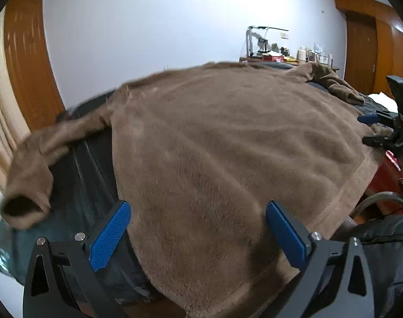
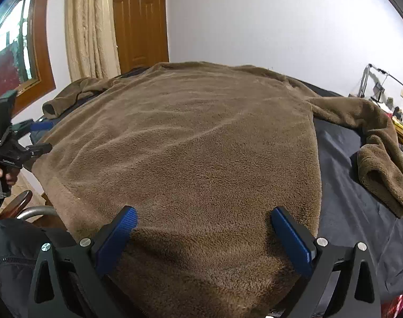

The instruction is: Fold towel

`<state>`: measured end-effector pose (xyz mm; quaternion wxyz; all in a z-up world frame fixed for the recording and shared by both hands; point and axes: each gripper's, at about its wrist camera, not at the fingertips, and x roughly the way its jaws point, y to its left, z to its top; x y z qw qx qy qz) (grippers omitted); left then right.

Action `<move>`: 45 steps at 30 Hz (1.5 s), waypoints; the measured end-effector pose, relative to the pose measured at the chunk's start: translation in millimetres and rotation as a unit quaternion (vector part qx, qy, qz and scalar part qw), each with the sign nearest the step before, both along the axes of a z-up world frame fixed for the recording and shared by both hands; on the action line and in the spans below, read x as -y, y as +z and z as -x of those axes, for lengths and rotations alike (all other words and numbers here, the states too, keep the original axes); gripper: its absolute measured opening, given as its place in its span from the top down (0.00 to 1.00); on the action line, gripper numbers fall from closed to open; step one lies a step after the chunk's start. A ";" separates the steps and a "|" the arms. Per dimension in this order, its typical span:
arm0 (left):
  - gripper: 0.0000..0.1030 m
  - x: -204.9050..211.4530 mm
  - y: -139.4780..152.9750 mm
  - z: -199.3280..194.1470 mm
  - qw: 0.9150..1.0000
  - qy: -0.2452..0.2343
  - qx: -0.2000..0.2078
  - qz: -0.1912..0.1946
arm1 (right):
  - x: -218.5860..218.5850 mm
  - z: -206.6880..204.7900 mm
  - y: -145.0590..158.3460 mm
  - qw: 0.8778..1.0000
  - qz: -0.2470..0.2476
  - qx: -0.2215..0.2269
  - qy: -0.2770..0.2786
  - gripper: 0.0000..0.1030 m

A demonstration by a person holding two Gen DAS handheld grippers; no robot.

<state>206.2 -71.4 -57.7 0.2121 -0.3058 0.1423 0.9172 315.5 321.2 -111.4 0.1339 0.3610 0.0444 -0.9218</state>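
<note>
Brown fleece garment (image 2: 190,143), plush-piled and sleeved, spread flat over a dark smooth sheet (image 2: 344,206); its near hem is cut off below both views, and one cuffed sleeve (image 1: 29,185) is blurred. Left gripper (image 1: 198,238) and right gripper (image 2: 204,241), both with textured blue pads spread wide, hover over the near edge, gripping nothing.
</note>
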 end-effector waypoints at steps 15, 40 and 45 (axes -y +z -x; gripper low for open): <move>0.01 -42.7 -17.3 68.5 0.997 0.021 0.068 0.003 | 21.9 32.0 -2.5 1.000 -0.019 0.006 0.007 0.00; 0.01 -147.4 45.0 186.4 0.988 -0.028 0.147 -0.038 | -148.1 -5.4 28.6 0.958 0.041 -0.060 -0.278 0.18; 0.01 -163.2 31.9 218.3 0.980 -0.024 0.186 -0.066 | -181.4 -3.8 9.3 0.945 0.027 -0.014 -0.327 0.28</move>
